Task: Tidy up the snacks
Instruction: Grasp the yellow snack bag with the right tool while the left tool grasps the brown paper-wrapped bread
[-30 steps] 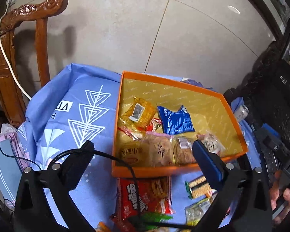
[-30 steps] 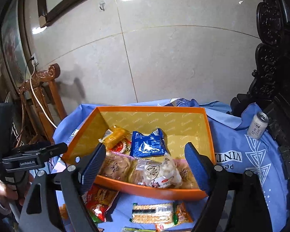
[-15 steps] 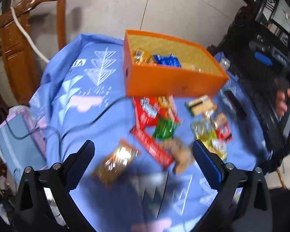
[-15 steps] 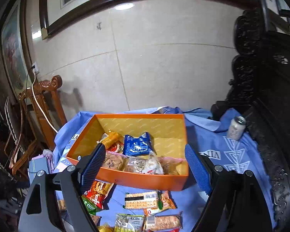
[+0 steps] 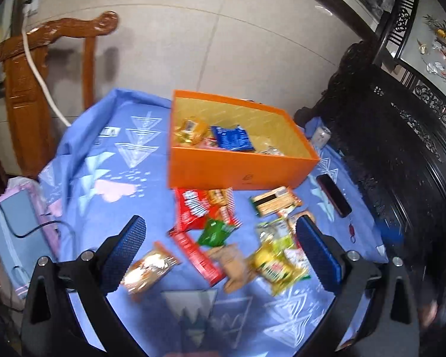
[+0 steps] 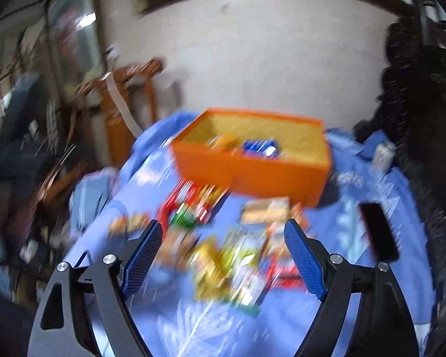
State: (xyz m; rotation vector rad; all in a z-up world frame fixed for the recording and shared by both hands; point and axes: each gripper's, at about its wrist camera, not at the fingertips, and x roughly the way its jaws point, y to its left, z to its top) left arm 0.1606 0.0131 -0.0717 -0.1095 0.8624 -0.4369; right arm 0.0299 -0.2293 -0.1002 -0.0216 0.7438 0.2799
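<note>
An orange box [image 5: 240, 172] with several snack packs inside stands at the back of the blue cloth [image 5: 104, 160]. Loose packs lie in front of it: a red bag [image 5: 193, 208], a green pack [image 5: 214, 232], a cracker pack [image 5: 275, 202], a yellow-green pack [image 5: 276, 264] and a golden pack [image 5: 147, 270]. My left gripper [image 5: 221, 250] is open and empty above these packs. My right gripper [image 6: 223, 255] is open and empty above the same blurred pile [image 6: 220, 258], with the box [image 6: 252, 172] behind it.
A black phone [image 5: 333, 195] lies right of the snacks and a can [image 5: 321, 136] stands beside the box. A wooden chair [image 5: 29, 89] stands at the left, dark carved furniture [image 5: 401, 148] at the right. A cable [image 5: 44, 226] runs over the cloth's left edge.
Both grippers have pulled back from over the box towards the near side of the table. The loose snacks now lie between their fingers. The right wrist view is blurred by motion.
</note>
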